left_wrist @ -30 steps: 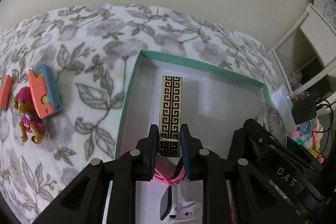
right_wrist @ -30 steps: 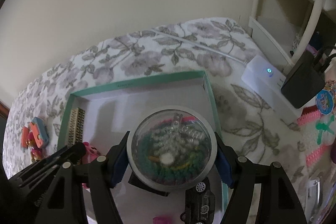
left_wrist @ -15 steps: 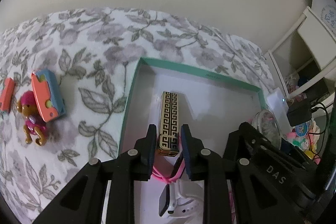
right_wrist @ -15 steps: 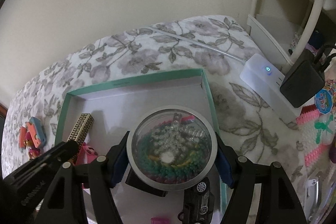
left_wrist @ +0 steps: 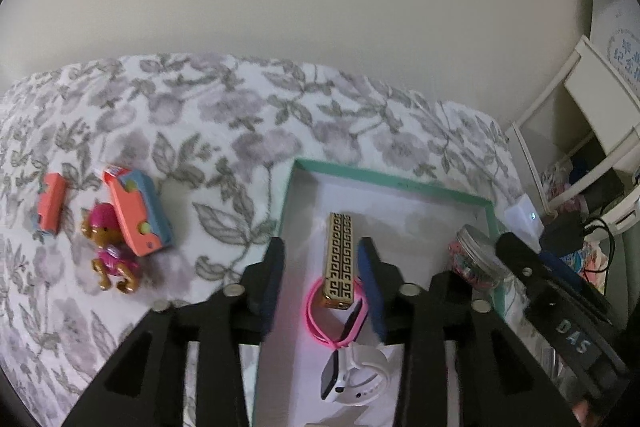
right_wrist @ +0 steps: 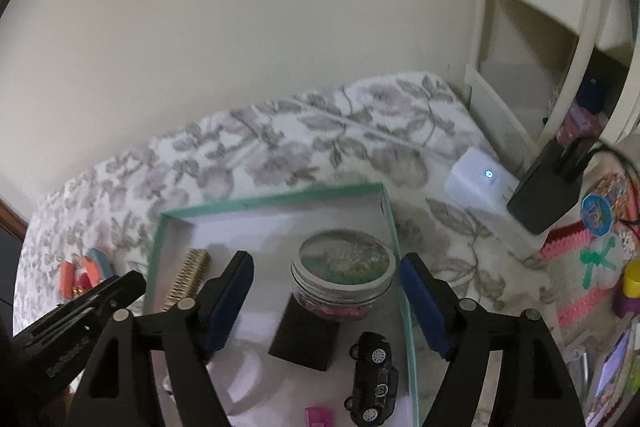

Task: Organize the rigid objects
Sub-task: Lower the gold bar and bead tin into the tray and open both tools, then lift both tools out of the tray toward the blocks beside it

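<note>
Two grippers hang over a teal-rimmed tray [left_wrist: 394, 183] that lies on a grey-flowered bedspread [left_wrist: 192, 131], and both stand wide open with nothing between their pads. The left gripper [left_wrist: 322, 277] straddles a gold bar with a black key pattern [left_wrist: 340, 259], which lies flat on the tray floor near the left rim, its long side pointing to the far rim; there is a clear gap between the bar and each pad. The bar's near end rests over a pink band [left_wrist: 334, 315], and a white smartwatch [left_wrist: 354, 375] lies just nearer than that.

The right gripper [right_wrist: 326, 301] frames a round clear jar with a silver screw lid [right_wrist: 342, 273], full of coloured beads, standing upright in the tray beside the right rim. Neither blue pad touches it. A black block [right_wrist: 302, 339] sits just in front of the jar, a black toy car [right_wrist: 374, 377] lies along the right rim near the front, and a pink piece [right_wrist: 319, 415] shows at the front edge of the view.

Outside the tray, towards the left edge of the bedspread, lie an orange-and-blue block [left_wrist: 138, 213], a smaller orange piece [left_wrist: 50, 213] and a pink-capped toy puppy [left_wrist: 110, 253], close together. Off the right edge sit a white device with a lit dot [right_wrist: 478, 183] and a black adapter [right_wrist: 546, 187]
</note>
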Demonstrator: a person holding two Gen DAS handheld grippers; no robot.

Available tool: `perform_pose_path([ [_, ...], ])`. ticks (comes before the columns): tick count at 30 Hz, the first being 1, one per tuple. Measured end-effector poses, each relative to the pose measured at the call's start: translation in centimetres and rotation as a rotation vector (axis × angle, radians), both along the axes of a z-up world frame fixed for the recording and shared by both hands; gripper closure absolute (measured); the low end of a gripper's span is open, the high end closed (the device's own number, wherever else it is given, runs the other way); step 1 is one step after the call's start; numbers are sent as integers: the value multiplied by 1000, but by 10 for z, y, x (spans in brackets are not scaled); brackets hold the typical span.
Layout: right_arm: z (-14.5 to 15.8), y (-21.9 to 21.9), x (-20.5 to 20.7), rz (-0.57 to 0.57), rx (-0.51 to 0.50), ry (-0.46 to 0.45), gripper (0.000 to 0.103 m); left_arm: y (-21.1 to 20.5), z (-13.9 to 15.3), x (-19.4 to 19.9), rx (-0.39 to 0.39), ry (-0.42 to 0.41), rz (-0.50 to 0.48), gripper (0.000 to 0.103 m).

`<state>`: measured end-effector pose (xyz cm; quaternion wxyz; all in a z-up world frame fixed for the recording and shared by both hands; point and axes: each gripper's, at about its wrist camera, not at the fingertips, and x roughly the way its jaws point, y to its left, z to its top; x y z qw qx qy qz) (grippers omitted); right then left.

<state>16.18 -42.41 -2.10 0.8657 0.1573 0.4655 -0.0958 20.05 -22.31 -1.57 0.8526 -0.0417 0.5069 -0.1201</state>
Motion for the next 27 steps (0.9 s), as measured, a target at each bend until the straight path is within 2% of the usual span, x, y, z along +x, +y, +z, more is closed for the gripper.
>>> perform_pose_path([
  [3, 15, 3, -3, 3, -23, -31, 24, 6, 7, 0, 12, -15, 23, 58],
  [7, 22, 4, -4, 4, -34, -44, 18, 15, 9, 3, 41, -25, 76, 32],
  [11, 16, 8, -1, 20, -40, -24, 15, 25, 6, 7, 50, -17, 120, 25],
  [13, 13, 9, 0, 28, -47, -16, 8, 29, 5, 7, 57, -20, 136, 19],
  [16, 11, 12, 1, 37, -54, -16, 1, 34, 6, 7, 59, -31, 156, 15],
  [20, 9, 14, 3, 45, -56, -14, 1, 35, 5, 8, 83, -47, 166, 9],
  [21, 9, 15, 3, 47, -56, -12, 1, 35, 5, 8, 85, -46, 168, 4],
  [27, 3, 20, 6, 63, -63, 12, 0, 36, 1, 9, 125, -50, 187, 3],
])
